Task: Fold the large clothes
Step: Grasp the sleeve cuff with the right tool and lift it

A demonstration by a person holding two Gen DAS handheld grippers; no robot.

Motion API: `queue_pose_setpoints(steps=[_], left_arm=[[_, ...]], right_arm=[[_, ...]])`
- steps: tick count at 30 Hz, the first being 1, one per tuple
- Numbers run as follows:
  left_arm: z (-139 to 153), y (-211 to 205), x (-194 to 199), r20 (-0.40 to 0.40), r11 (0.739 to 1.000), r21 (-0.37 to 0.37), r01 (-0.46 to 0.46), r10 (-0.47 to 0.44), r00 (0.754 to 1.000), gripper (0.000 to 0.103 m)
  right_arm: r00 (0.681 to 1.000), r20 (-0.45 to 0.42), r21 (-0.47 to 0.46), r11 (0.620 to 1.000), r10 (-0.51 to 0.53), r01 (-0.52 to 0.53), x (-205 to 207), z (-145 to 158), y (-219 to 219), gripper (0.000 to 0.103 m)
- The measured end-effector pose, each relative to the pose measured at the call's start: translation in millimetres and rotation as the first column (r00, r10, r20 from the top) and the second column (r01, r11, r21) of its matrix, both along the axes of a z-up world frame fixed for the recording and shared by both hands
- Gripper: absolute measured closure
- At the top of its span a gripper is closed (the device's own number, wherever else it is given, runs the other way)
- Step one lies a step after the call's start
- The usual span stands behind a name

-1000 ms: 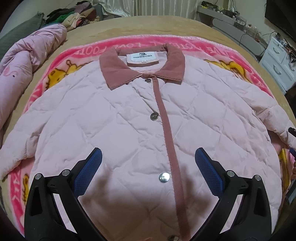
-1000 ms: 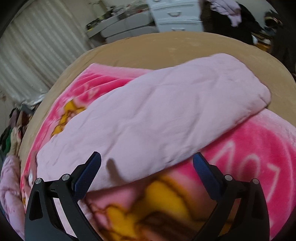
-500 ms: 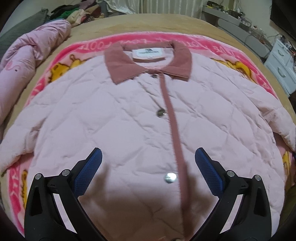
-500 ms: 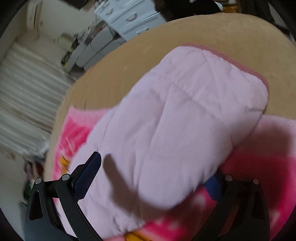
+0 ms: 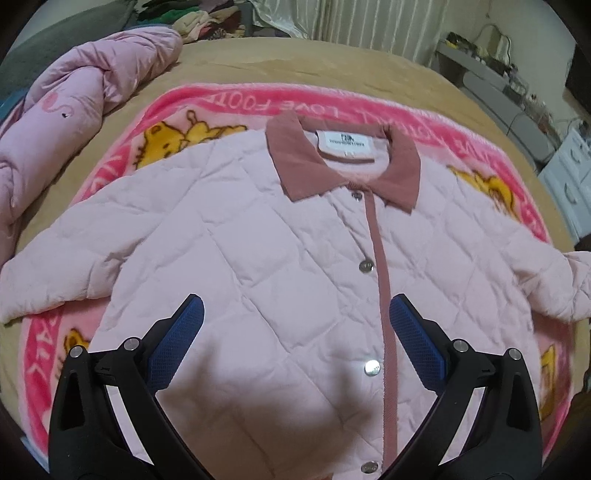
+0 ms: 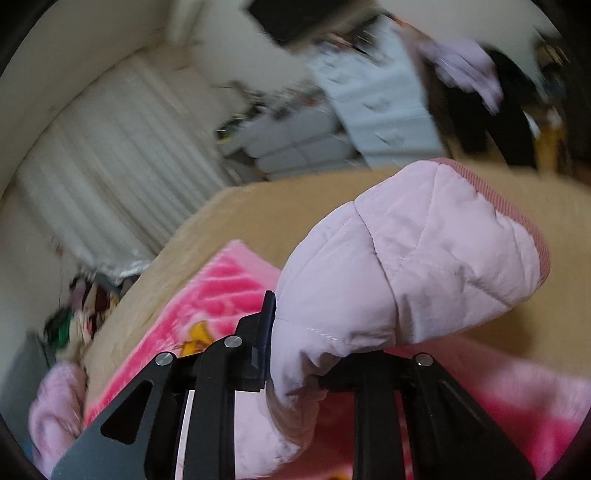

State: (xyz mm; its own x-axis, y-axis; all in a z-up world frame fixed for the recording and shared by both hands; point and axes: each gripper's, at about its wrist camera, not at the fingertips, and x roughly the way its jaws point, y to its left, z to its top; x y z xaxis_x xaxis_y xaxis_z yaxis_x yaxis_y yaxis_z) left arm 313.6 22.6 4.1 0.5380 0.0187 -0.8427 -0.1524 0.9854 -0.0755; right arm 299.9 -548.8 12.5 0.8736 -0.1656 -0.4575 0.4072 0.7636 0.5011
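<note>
A pale pink quilted jacket (image 5: 258,258) with a dusty-rose collar and placket lies face up, buttoned, on a pink cartoon blanket (image 5: 236,99). Its left sleeve (image 5: 55,273) stretches out flat to the left. My left gripper (image 5: 295,328) is open and empty, hovering above the jacket's lower front. In the right wrist view my right gripper (image 6: 295,354) is shut on the jacket's right sleeve (image 6: 424,266), and the cuff end with its ribbed rose trim is lifted off the bed.
The blanket lies on a tan bed (image 5: 295,70). A bunched pink duvet (image 5: 74,110) lies at the left edge. A clothes pile (image 5: 199,18) sits at the head. White drawers (image 5: 569,173) stand to the right of the bed.
My right gripper closed on the right sleeve and raised its cuff end. My left gripper drifted left and back, so the jacket sits further right in its view.
</note>
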Motion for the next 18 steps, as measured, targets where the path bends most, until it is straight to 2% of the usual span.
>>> queue_pose_setpoints(steps=[4, 8, 12, 18], left_arm=[[16.6, 11.2, 1.2, 0.023, 1.0, -0.011, -0.025, 0.025, 0.999, 0.009], [30.4, 24.0, -2.1, 0.052, 0.999, -0.026, -0.044, 0.045, 0.998, 0.009], [37.4, 39.2, -6.4, 0.075, 0.996, -0.066, -0.052, 0.057, 0.996, 0.009], [42.5, 51.5, -9.3, 0.1, 0.997, -0.05, -0.057, 0.062, 0.993, 0.009]], right_arm=[[0.994, 0.027, -0.137, 0.985, 0.106, -0.102, 16.1, 37.2, 43.7, 0.084], [0.974, 0.037, -0.244, 0.947, 0.225, -0.209, 28.3, 63.5, 93.9, 0.085], [0.948, 0.052, -0.311, 0.907, 0.314, -0.283, 37.4, 82.5, 134.2, 0.085], [0.917, 0.054, -0.367, 0.862, 0.395, -0.35, 47.1, 89.9, 181.4, 0.085]])
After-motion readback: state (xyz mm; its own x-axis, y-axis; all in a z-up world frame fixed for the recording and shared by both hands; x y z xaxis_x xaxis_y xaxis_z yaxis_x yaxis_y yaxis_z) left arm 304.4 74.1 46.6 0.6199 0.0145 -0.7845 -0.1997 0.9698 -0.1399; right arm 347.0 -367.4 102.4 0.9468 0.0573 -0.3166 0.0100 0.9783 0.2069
